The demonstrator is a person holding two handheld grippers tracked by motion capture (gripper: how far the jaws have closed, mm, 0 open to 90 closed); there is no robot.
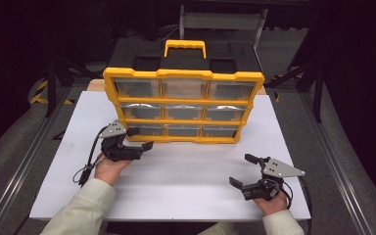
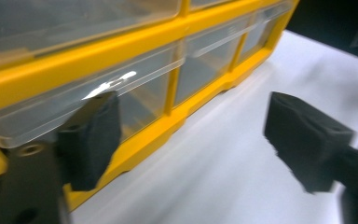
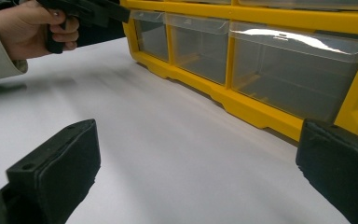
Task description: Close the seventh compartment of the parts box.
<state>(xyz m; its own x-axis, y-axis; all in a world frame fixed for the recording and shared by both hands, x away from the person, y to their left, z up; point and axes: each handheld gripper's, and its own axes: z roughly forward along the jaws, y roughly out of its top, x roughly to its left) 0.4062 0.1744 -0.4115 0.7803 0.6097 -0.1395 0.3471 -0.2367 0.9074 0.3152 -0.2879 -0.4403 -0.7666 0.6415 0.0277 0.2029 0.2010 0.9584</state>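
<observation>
Organizer (image 1: 183, 105), yellow-framed with nine clear drawers and a black top with a yellow handle (image 1: 185, 47), stands at the upper centre of the high view, on the far half of a white board (image 1: 186, 181). Left gripper (image 1: 136, 137) sits at centre left, jaws spread wide, one jaw just at the bottom-left drawer (image 2: 98, 112). Right gripper (image 1: 245, 169) rests at lower right on the board, jaws wide apart, holding nothing, well apart from the organizer.
</observation>
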